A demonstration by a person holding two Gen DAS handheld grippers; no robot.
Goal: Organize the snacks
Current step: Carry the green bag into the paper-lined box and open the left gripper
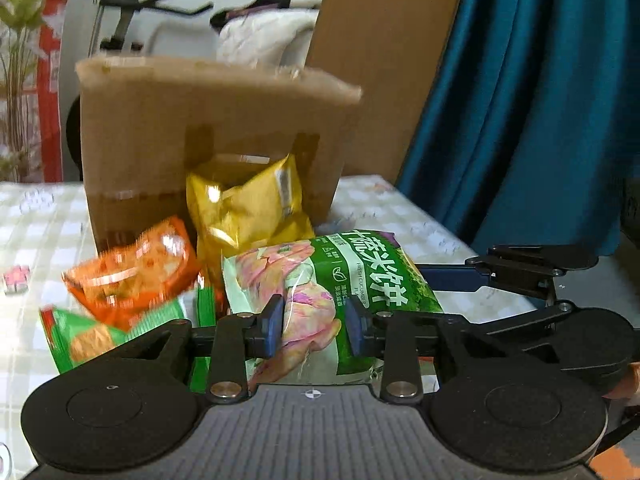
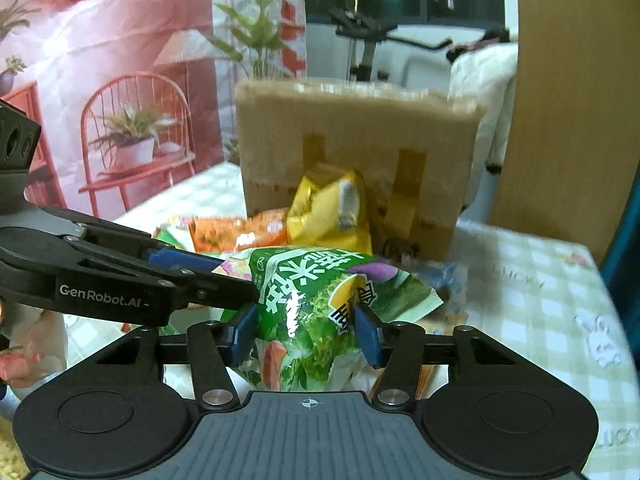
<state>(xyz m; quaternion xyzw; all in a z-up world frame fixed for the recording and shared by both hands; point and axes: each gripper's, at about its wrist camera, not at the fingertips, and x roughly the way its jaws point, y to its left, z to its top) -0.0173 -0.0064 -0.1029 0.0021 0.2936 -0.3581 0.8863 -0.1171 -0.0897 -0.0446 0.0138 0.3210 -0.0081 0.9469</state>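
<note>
A green snack bag (image 1: 352,280) (image 2: 304,292) hangs just above the table, held from two sides. My left gripper (image 1: 314,324) is shut on its pink-printed end. My right gripper (image 2: 306,332) pinches the other end, both blue pads pressing into the foil. In the right wrist view the left gripper (image 2: 224,276) reaches in from the left onto the bag. Behind the green bag lie a yellow bag (image 1: 248,208) (image 2: 332,212), an orange bag (image 1: 132,272) (image 2: 240,234) and a green-and-orange bag (image 1: 92,336).
A tall cardboard box (image 1: 200,120) (image 2: 352,128) stands right behind the snack pile on the checked tablecloth (image 1: 40,220) (image 2: 540,280). A blue curtain (image 1: 540,100) and a wooden panel (image 1: 380,40) rise past the table's far right edge.
</note>
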